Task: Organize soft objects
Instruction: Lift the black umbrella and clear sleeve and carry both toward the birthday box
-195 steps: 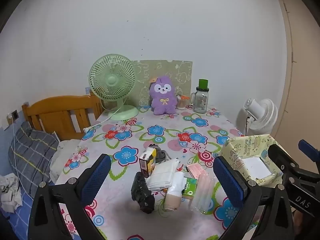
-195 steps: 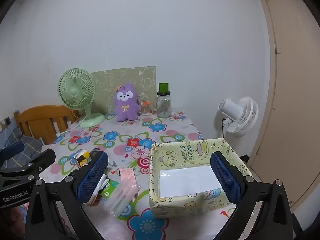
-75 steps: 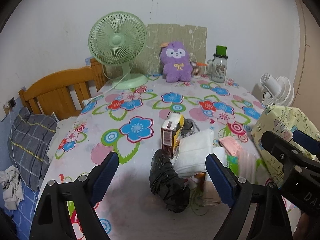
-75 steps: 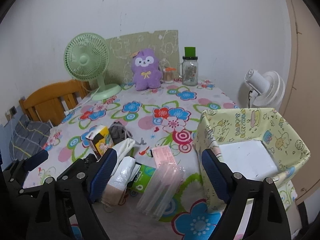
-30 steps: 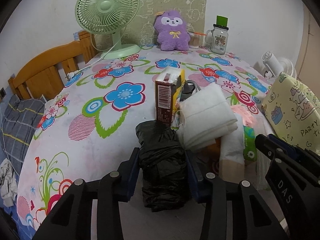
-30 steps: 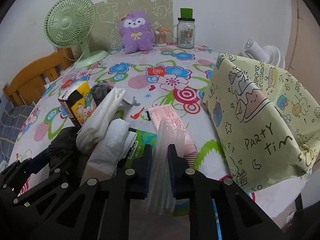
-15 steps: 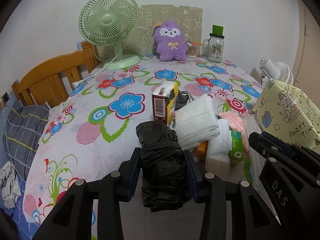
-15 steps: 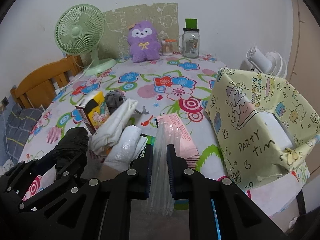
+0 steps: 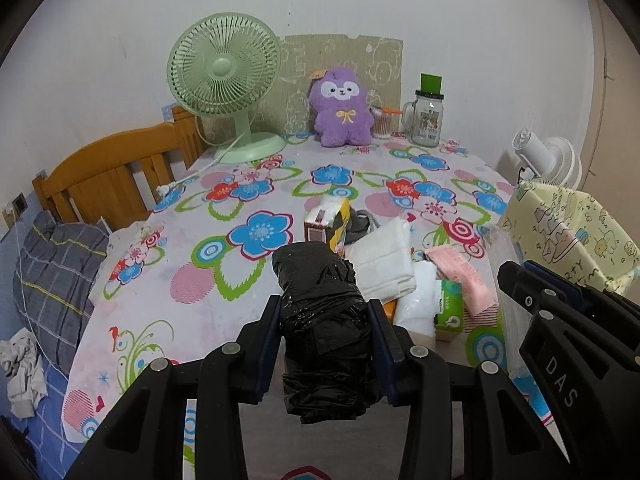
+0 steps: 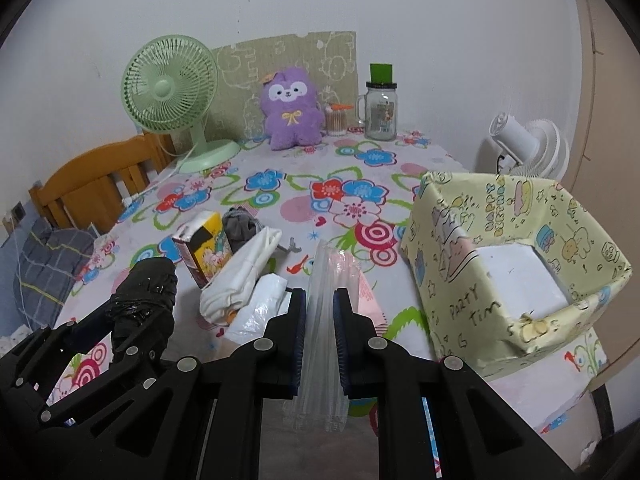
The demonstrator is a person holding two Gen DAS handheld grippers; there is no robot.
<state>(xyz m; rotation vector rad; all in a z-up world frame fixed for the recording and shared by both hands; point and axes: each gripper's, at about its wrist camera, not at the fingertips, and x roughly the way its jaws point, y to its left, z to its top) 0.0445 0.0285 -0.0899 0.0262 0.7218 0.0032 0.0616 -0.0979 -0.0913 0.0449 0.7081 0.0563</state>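
Crinkled glossy black bundle (image 9: 324, 320); clear, limp, folded plastic pack (image 10: 320, 320).

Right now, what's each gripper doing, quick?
Left gripper: closed on the black plastic bundle.
Right gripper: closed on the clear plastic pack.

Glossy crinkled black plastic bundle (image 9: 325, 320) — clear smooth plastic sleeve (image 10: 323, 320).
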